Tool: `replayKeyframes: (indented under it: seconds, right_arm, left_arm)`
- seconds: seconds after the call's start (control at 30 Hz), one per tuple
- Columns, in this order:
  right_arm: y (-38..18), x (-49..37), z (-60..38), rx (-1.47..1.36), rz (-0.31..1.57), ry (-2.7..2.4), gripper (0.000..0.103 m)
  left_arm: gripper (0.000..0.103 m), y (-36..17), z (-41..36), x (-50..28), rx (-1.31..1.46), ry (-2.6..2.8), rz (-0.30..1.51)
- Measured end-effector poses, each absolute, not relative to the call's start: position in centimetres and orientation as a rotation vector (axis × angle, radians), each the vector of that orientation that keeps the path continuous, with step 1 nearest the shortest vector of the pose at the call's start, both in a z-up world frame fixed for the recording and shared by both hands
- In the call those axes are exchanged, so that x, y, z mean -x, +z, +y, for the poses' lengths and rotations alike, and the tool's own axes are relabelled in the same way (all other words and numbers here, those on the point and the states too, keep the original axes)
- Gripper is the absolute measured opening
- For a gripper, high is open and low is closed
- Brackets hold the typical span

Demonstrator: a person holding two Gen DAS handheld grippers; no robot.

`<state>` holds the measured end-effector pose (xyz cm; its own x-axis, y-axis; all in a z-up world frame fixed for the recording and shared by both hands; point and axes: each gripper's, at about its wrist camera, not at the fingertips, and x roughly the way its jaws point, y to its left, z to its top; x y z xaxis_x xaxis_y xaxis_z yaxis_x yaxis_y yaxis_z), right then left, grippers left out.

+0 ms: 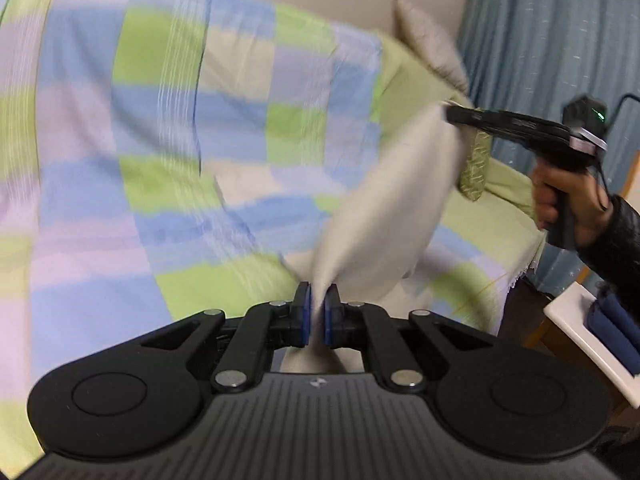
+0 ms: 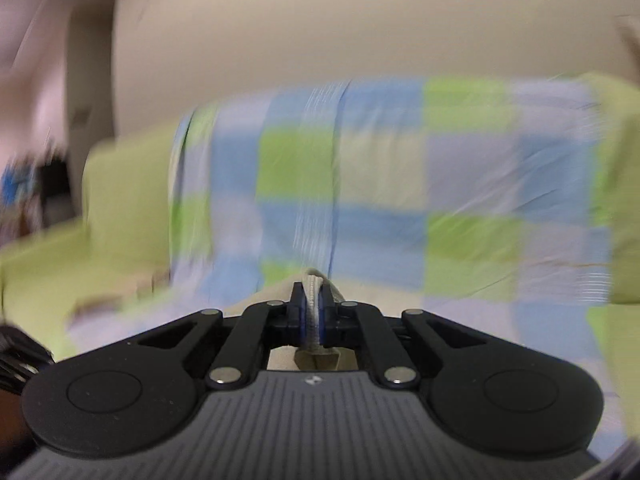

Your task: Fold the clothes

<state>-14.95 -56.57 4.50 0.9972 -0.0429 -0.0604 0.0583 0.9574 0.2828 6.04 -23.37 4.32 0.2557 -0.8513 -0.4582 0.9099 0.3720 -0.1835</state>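
Cloth [image 1: 384, 204] (beige) stretches lengthwise between clamping left gripper [image 1: 317, 312] and right gripper [image 1: 454, 114].

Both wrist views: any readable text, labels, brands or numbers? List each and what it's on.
No readable words or numbers in either view.
Small white emblem on the left gripper body: a symbol, no letters legible.
Same emblem on the right gripper body: no letters legible.
Beige garment, clamped by both grippers: no print or tag visible.
Checked bedsheet: pattern only, motion-blurred.
Green light on the right gripper's housing: an indicator, not text.
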Motion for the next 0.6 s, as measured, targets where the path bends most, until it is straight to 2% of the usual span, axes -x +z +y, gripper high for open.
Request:
replayKeyframes:
  seconds: [0.17,0.33,0.5,0.6]
  right_arm:
    - [7.6,23.8,-53.3,-0.326,-0.112,-0.075,0.004]
    - [10.5,26.2,-53.2,-0.350,-0.191,-0.074,0.004]
    - [9.7,21.2,-55.5,-0.363,-0.104,-0.086,0.004]
    - [6.0,14.5,-58.9,-0.439,0.022,-0.095,0.004]
  left_arm:
    - [0.004,11.5,-21.8,-3.5,-0.235,-1.230,0.357]
    - [0.004,16.5,-22.6,-3.2,-0.321,-1.215,0.260]
    - [0.004,14.7,-26.3,-8.6,-0.341,-1.189,0.384]
    - [0.004,9.8,-30.3,-14.2,-0.342,-1.156,0.513]
